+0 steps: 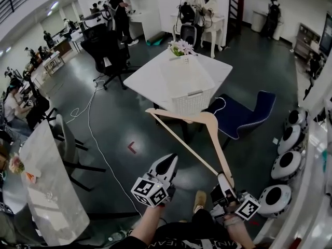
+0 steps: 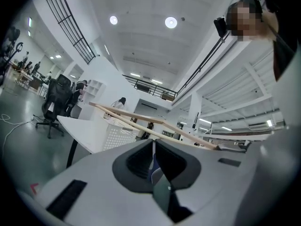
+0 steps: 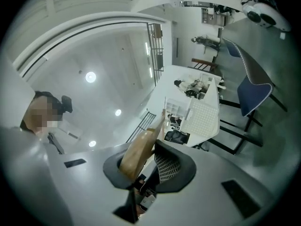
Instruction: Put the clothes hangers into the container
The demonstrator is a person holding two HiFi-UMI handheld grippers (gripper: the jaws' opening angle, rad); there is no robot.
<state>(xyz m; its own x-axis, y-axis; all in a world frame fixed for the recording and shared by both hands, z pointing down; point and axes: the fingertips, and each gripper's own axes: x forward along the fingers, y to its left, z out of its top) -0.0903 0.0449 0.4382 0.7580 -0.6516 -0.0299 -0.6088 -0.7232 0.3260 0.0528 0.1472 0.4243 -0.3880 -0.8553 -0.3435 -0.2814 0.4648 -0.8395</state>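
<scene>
My right gripper (image 1: 224, 180) is shut on one end of a wooden clothes hanger (image 1: 179, 134), which reaches out above the floor toward the white table (image 1: 142, 77). In the right gripper view the hanger's arm (image 3: 138, 154) sits between the jaws of that gripper (image 3: 148, 163). A white perforated basket (image 1: 189, 90) stands on the table just beyond the hanger's far end. My left gripper (image 1: 168, 162) is shut and empty, to the left of the hanger. In the left gripper view the hanger (image 2: 155, 125) crosses in front of the basket (image 2: 120, 134).
A blue chair (image 1: 244, 115) stands right of the table, and flowers (image 1: 181, 48) lie on its far side. A black office chair (image 1: 106, 48) is behind it on the left. Round white devices (image 1: 285, 162) line the right side. Another table (image 1: 46, 191) is near left.
</scene>
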